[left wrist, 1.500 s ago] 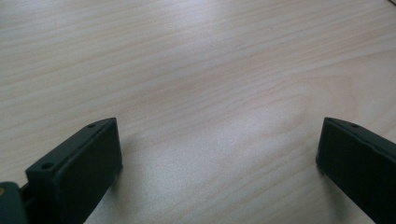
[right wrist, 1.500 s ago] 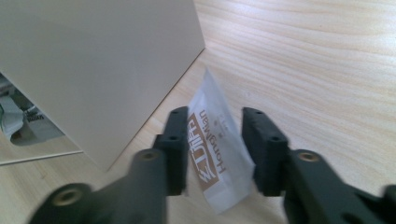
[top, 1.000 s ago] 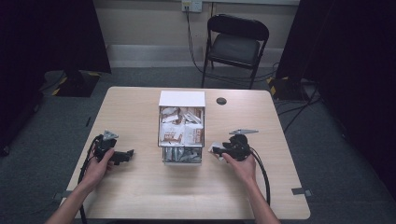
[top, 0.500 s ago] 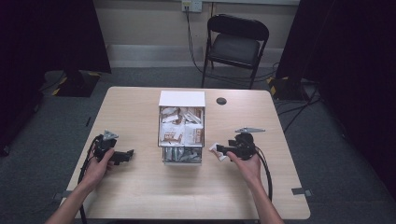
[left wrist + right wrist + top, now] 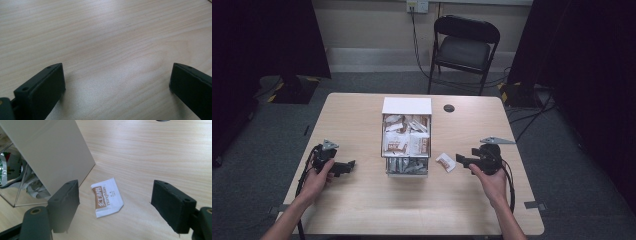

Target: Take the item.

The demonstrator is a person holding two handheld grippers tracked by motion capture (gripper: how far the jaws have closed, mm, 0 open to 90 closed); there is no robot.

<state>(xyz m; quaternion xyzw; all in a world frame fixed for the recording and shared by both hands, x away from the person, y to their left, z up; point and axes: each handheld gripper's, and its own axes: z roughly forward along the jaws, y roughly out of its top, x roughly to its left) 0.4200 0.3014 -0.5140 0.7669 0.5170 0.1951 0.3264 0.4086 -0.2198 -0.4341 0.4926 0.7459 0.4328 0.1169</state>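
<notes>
Just right of the box [image 5: 406,140], toward the worktop's [image 5: 362,210] right edge, the sachet [image 5: 445,162] lies free before the right gripper's [image 5: 460,161] fingers, which have just been opening wide, empty; left gripper [image 5: 349,165] open, empty.

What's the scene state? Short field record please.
surface: light wooden table
container: white open-topped box holding packets
loose item: small white-and-brown sachet, flat on table beside box
right gripper: jaws have just been opening, wide apart, sachet lies free below them
left gripper: open over bare wood
</notes>
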